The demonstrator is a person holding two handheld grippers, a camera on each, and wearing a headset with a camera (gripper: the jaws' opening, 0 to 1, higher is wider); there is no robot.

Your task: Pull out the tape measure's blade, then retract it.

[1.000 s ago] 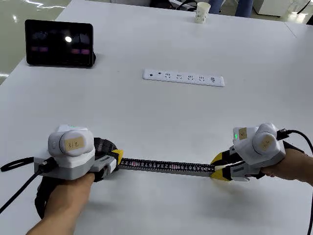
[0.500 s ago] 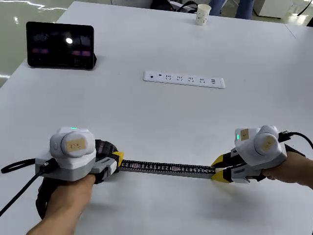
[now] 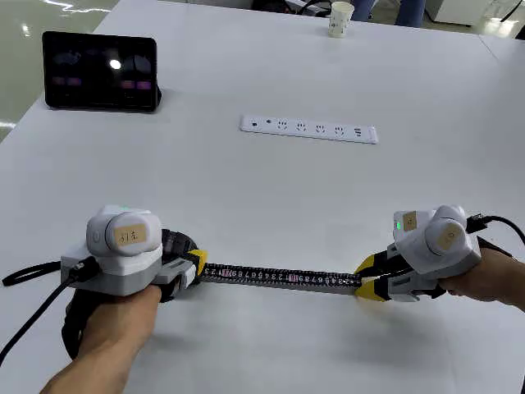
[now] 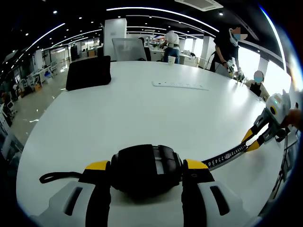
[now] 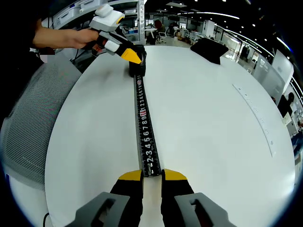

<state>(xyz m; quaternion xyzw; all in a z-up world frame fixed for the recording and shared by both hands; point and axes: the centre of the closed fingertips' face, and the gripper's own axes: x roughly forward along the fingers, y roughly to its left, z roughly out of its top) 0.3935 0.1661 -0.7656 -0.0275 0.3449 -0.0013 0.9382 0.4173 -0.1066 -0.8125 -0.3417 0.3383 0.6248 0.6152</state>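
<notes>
My left gripper point(image 3: 194, 267) has its fingers clamped around the black tape measure case point(image 4: 147, 169), low over the worktop point(image 3: 246, 189), on the near side of the power strip point(image 3: 308, 130). My right gripper point(image 3: 367, 280) pinches the tip of the blade point(image 3: 279, 277), fingers narrow. The blade runs straight between both grippers, numbers up, well apart from the power strip.

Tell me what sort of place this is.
Probably an open-plan office or lab: a large white table carrying a power strip and a tablet, under long ceiling strip lights.
</notes>
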